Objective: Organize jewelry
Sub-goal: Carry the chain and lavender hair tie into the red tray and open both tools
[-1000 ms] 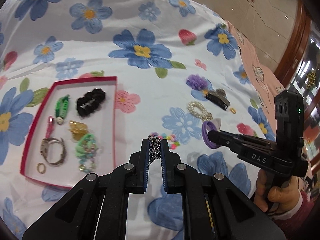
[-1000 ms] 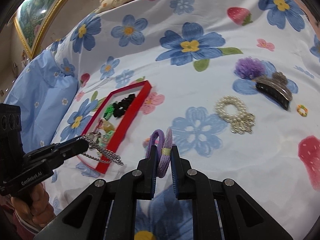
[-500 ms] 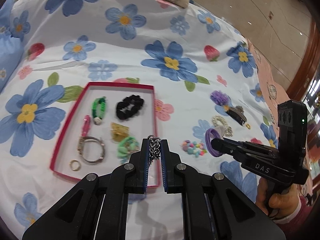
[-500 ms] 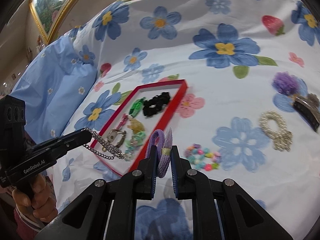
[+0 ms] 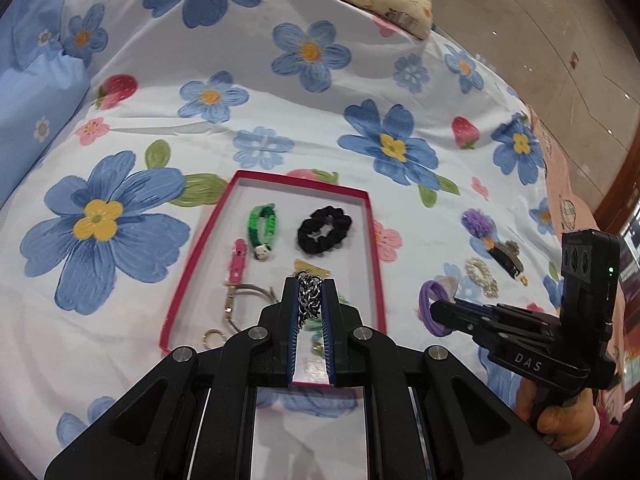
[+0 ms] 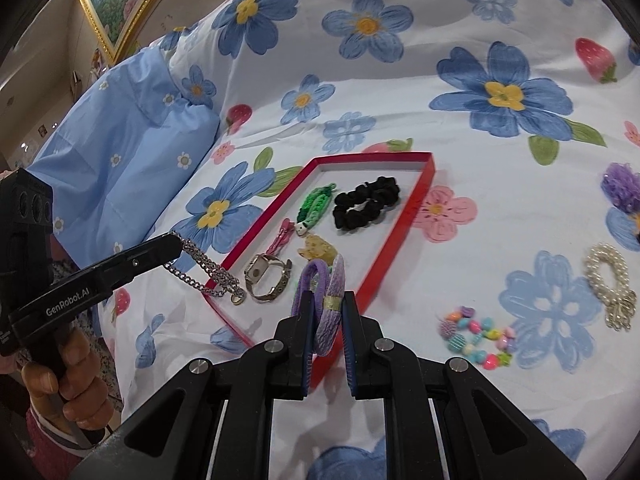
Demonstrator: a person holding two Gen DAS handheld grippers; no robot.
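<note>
**Chain in my left, purple tie in my right, both over the red tray**

My left gripper [image 5: 311, 292] is pinched narrow on a silver chain [image 5: 309, 300], bunched between the blue pads; from the right wrist view its loose end [image 6: 208, 274] hangs down across the tray's near left edge. My right gripper [image 6: 325, 312] is clamped on a purple hair tie [image 6: 328, 300], which stands up between the jaws over the tray's near corner.

Just beyond both tips lies the red tray [image 5: 374, 240] on the floral bedsheet [image 5: 280, 120]. Nearest in it are a gold ring [image 5: 212, 337] and a wristwatch [image 6: 266, 276], then a yellow clip [image 6: 316, 249] and a pink clip [image 5: 237, 261]. Farther in sit a green braided bracelet [image 5: 261, 224] and a black scrunchie [image 5: 325, 229], side by side and apart.

To the right of the tray, on the sheet, a colourful bead bracelet [image 6: 476, 336] lies near, a pearl bracelet [image 6: 608, 280] farther right, and a purple pom-pom [image 6: 622, 188] beyond it. A dark hair claw [image 5: 506, 256] rests beside the pom-pom. A blue pillow [image 6: 120, 152] sits at far left.
</note>
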